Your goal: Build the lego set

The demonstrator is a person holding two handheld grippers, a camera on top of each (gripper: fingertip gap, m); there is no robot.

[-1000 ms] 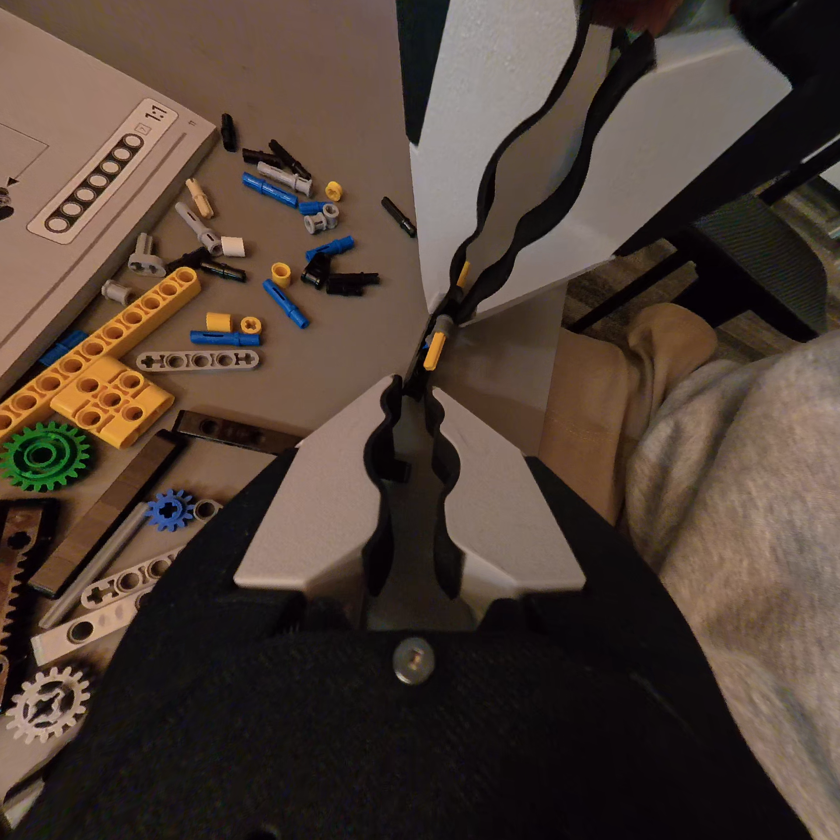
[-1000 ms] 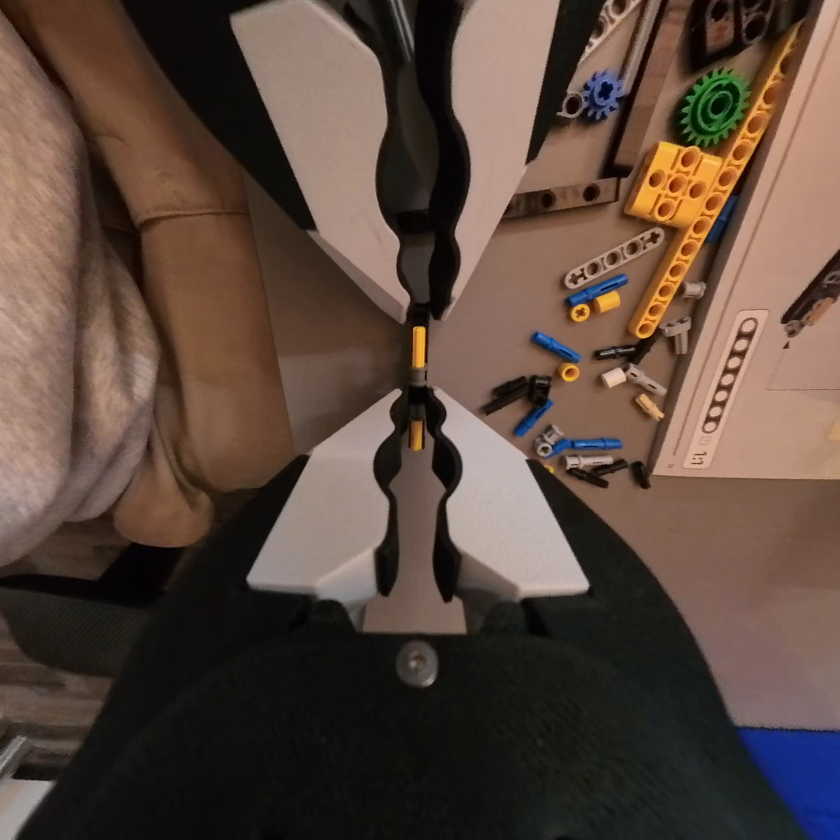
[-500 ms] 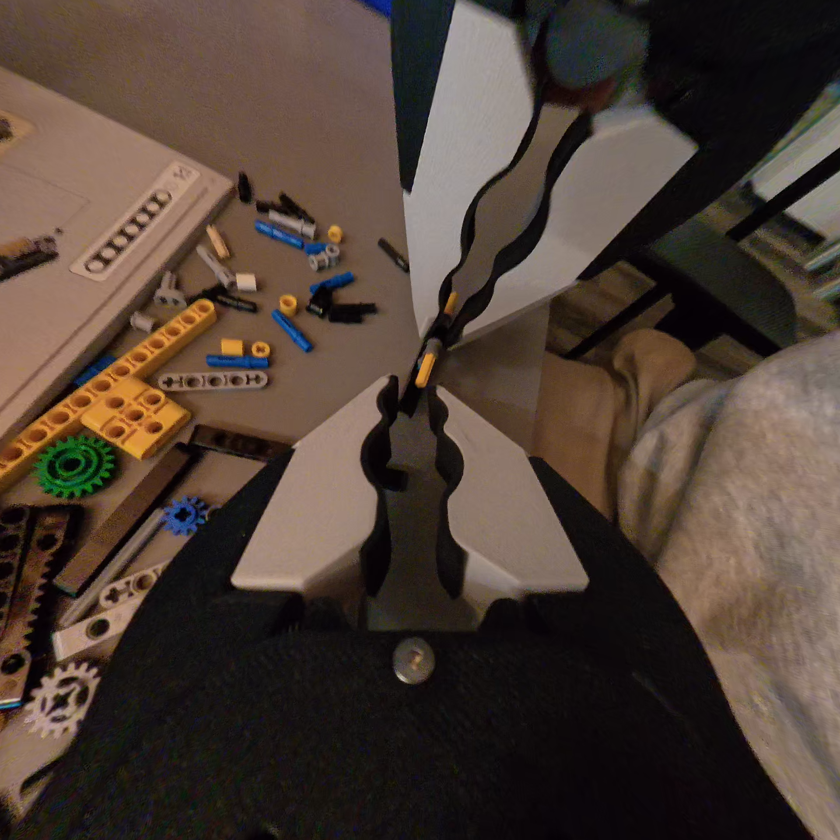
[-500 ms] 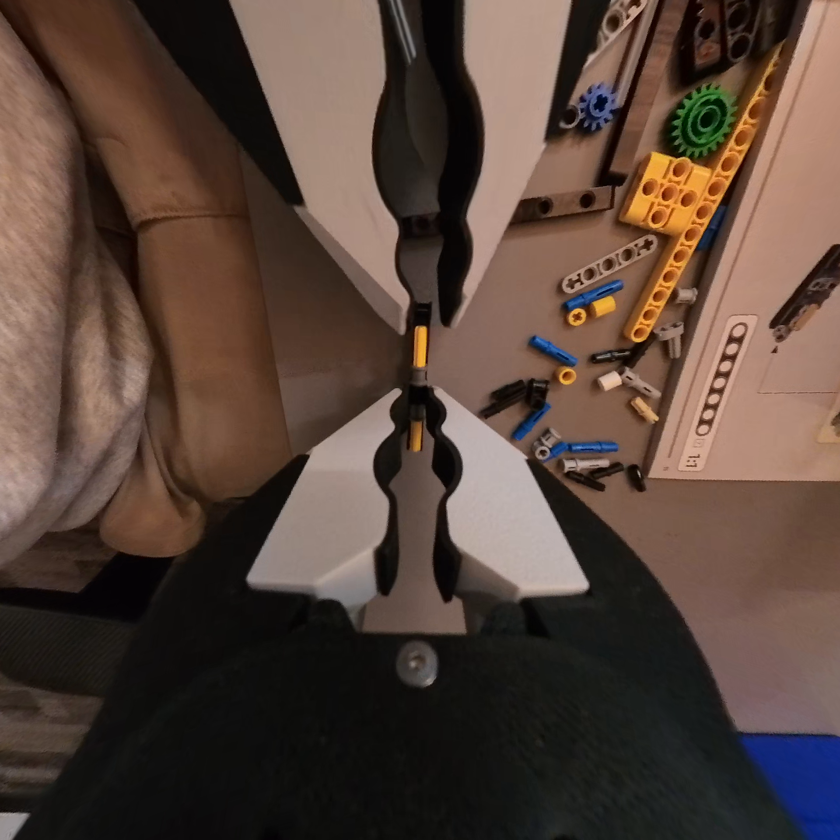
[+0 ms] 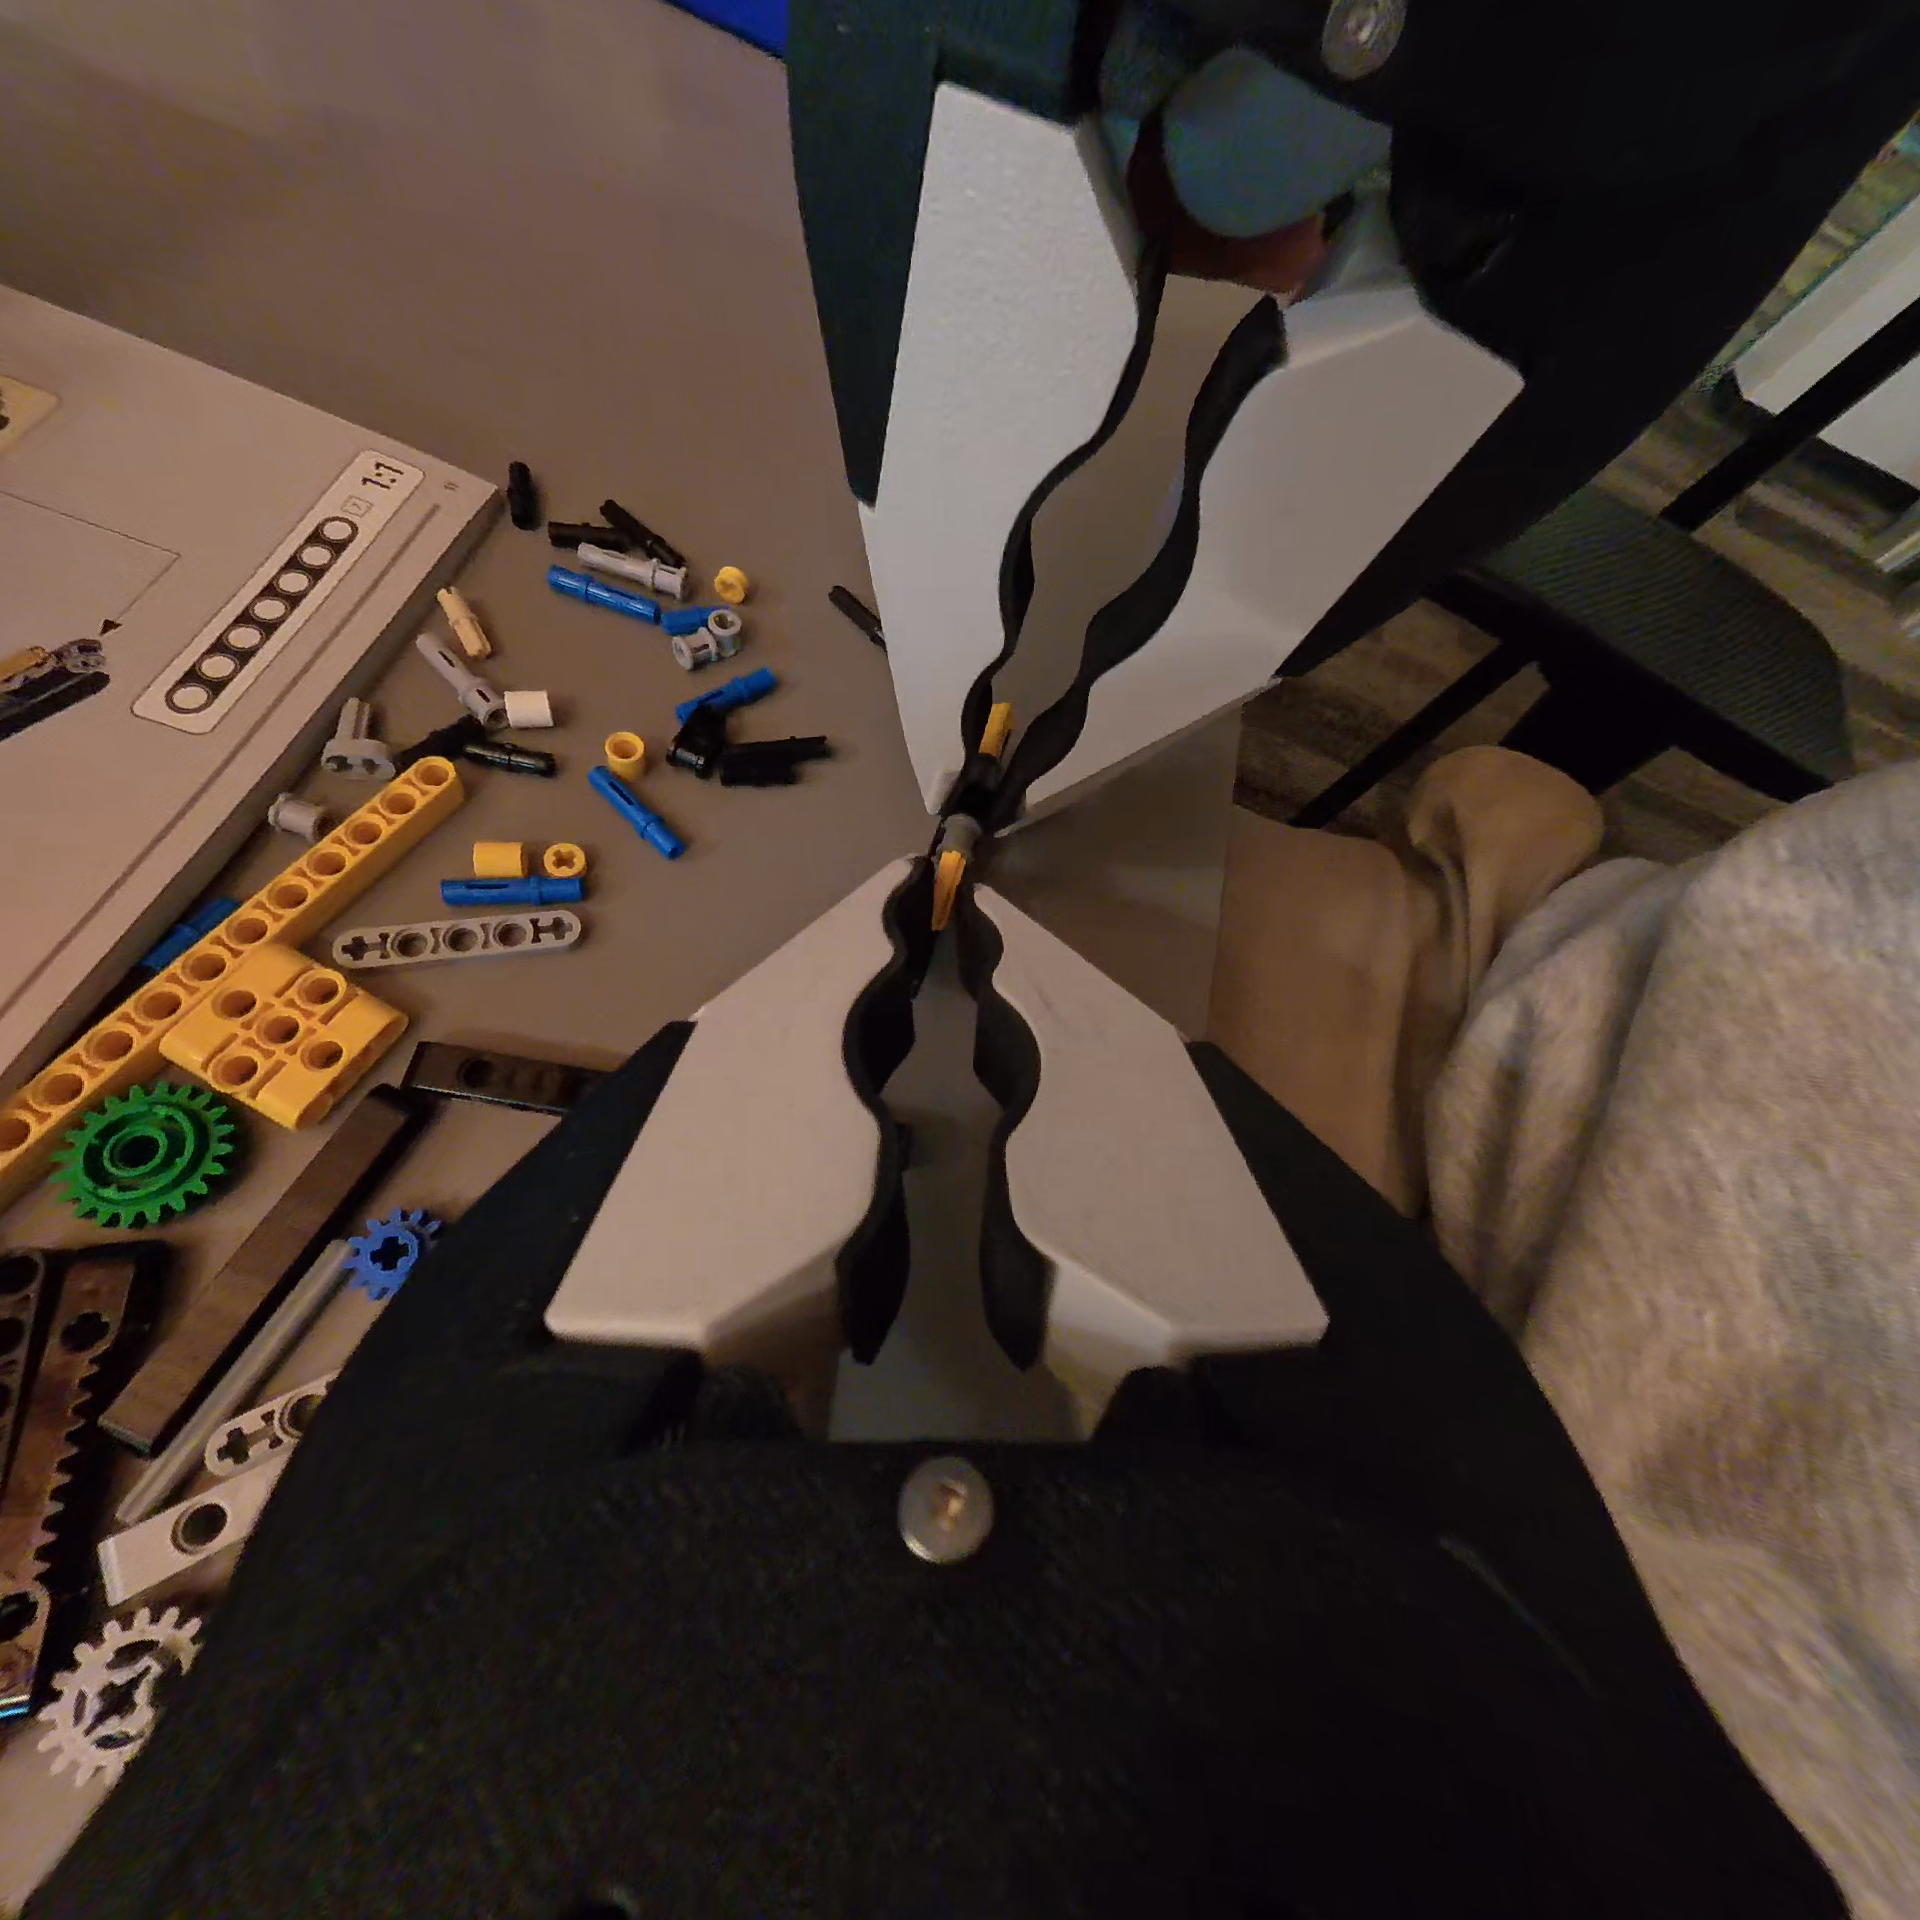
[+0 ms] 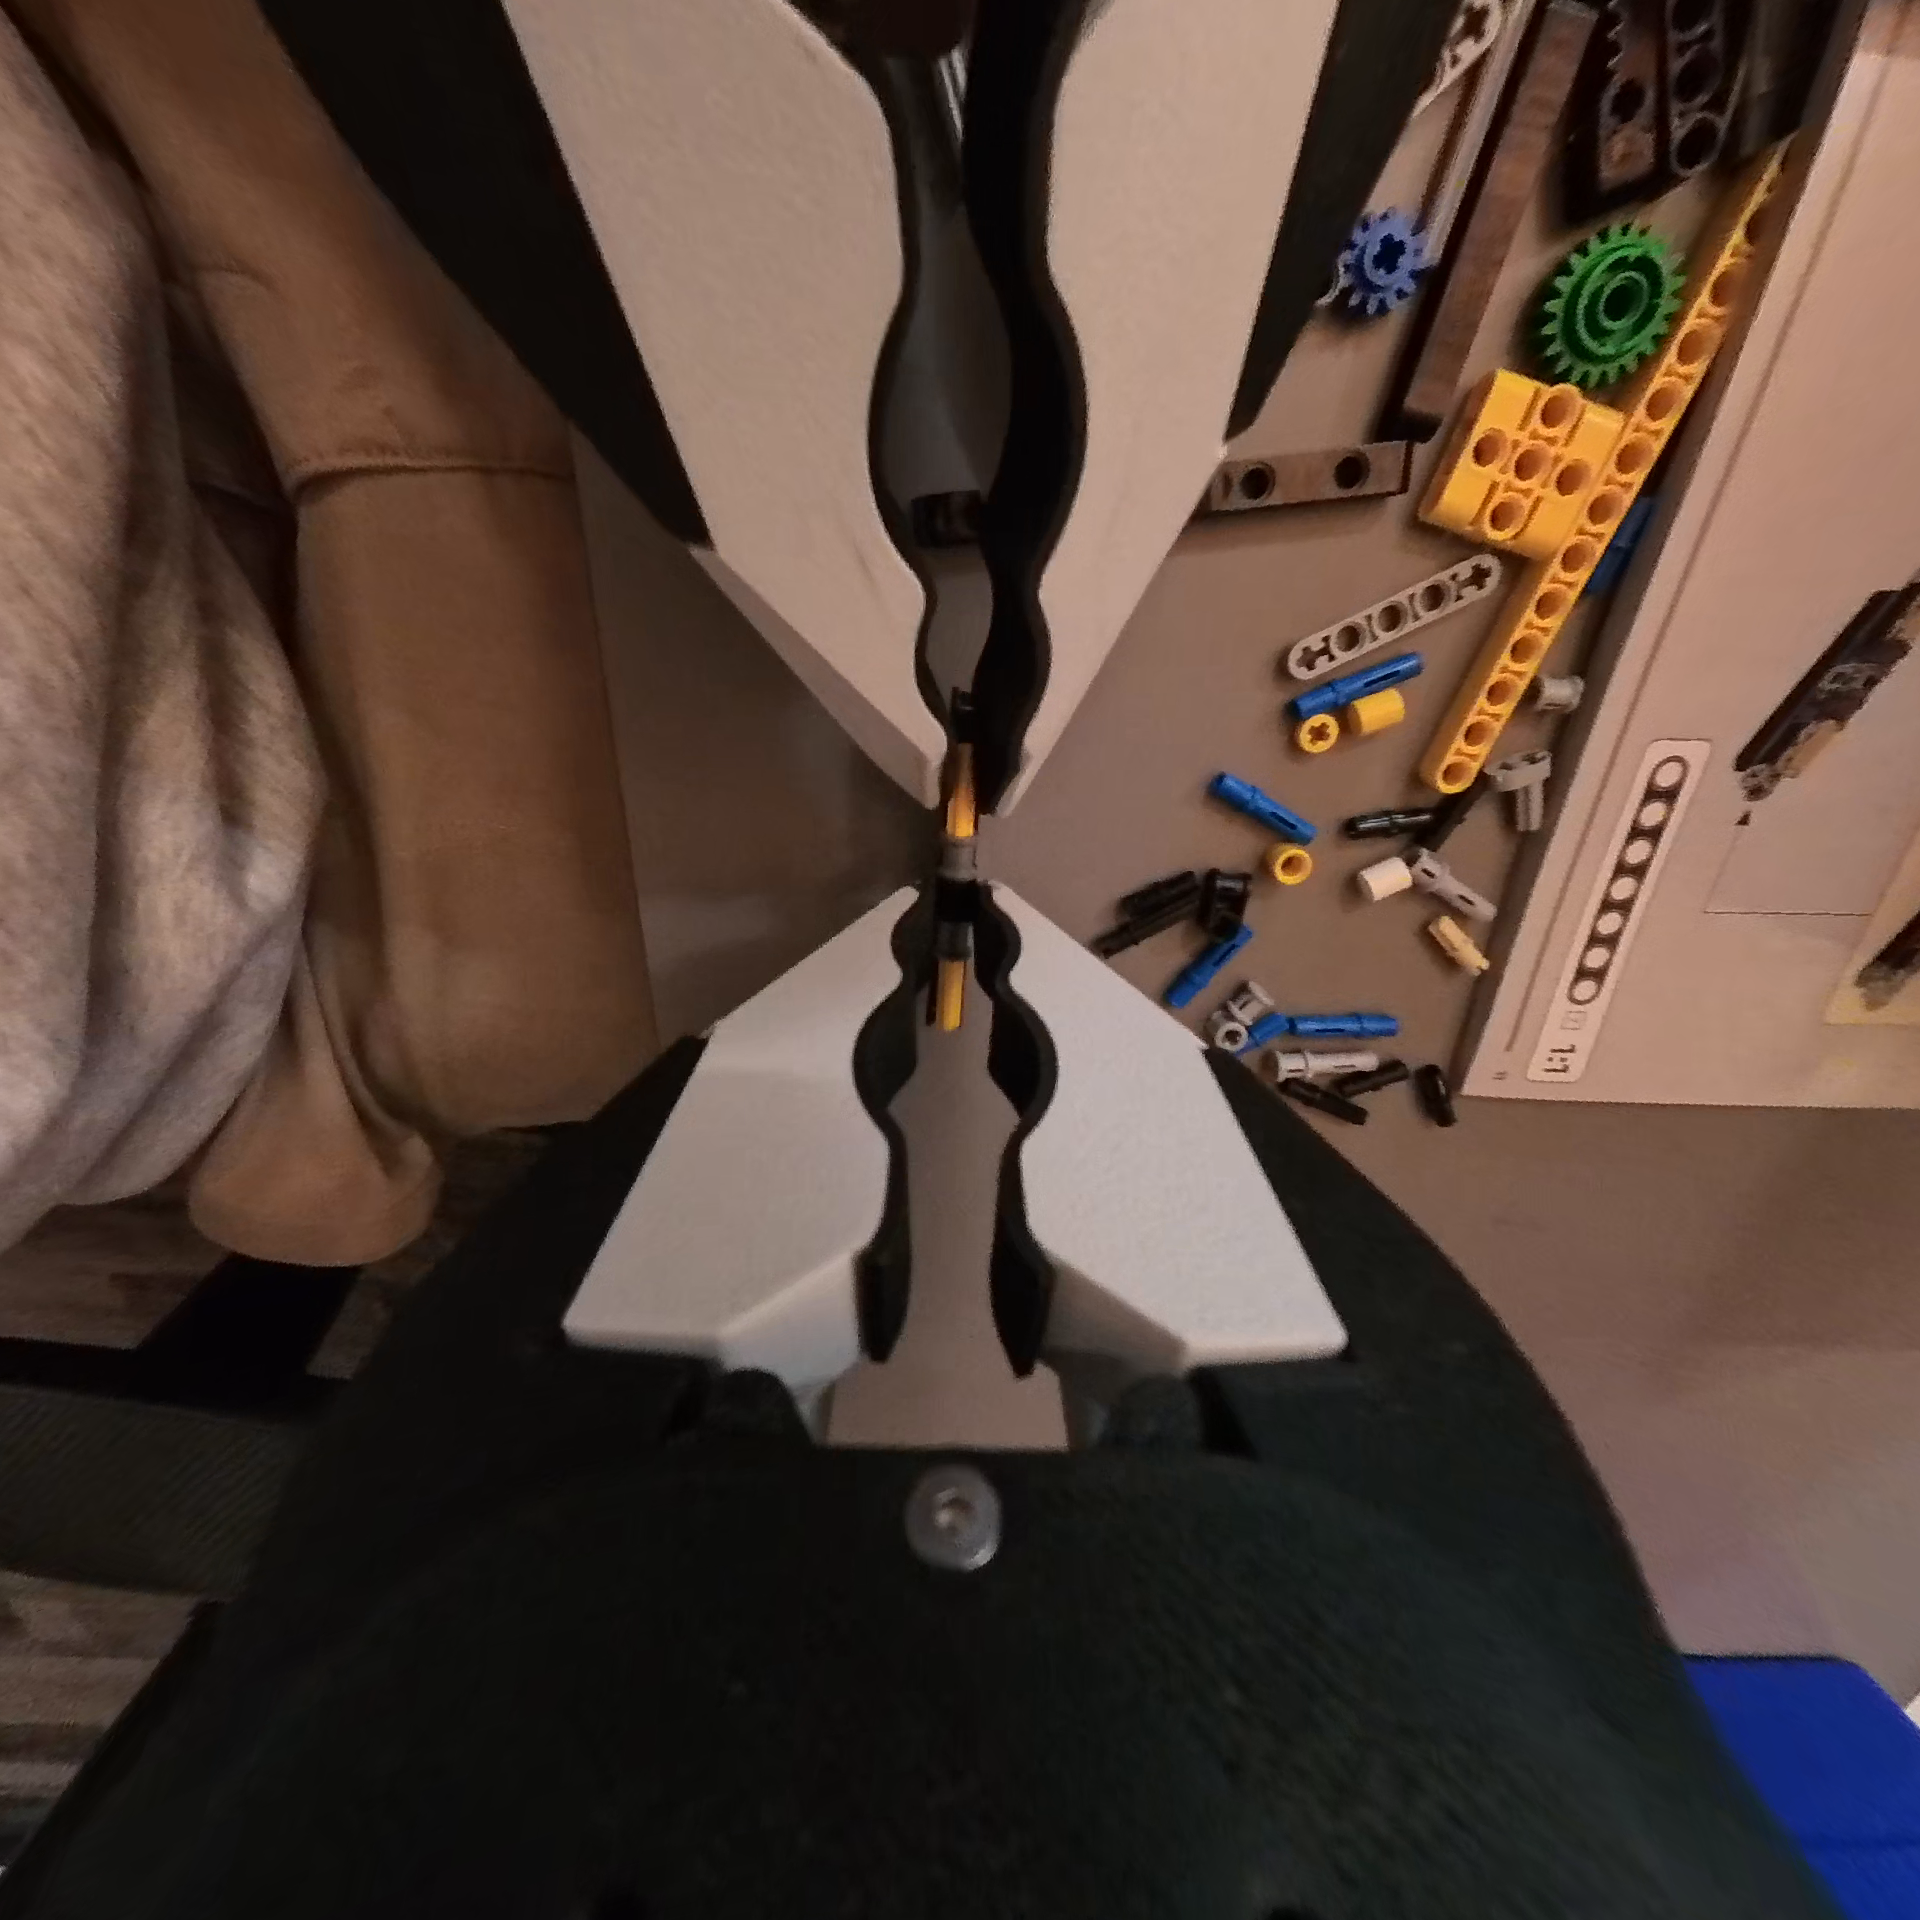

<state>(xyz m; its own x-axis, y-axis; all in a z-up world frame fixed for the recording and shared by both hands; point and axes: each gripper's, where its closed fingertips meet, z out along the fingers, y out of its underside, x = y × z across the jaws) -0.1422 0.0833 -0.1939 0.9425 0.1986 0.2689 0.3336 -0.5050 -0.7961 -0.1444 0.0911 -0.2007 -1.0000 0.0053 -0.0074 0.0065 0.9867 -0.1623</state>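
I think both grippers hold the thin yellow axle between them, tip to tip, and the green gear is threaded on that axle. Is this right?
Not fully. Both the left gripper and the right gripper do pinch the yellow axle, but the green gear lies on the table beside the long yellow beam, as the left wrist view shows.

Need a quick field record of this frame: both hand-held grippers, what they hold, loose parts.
left hand-held gripper: shut on one end of the yellow axle
right hand-held gripper: shut on the other end
yellow axle: held in the air, grey bush in the gap between the two tips
loose parts: green gear, long yellow beam, blue pins on table
instruction booklet: beside the parts
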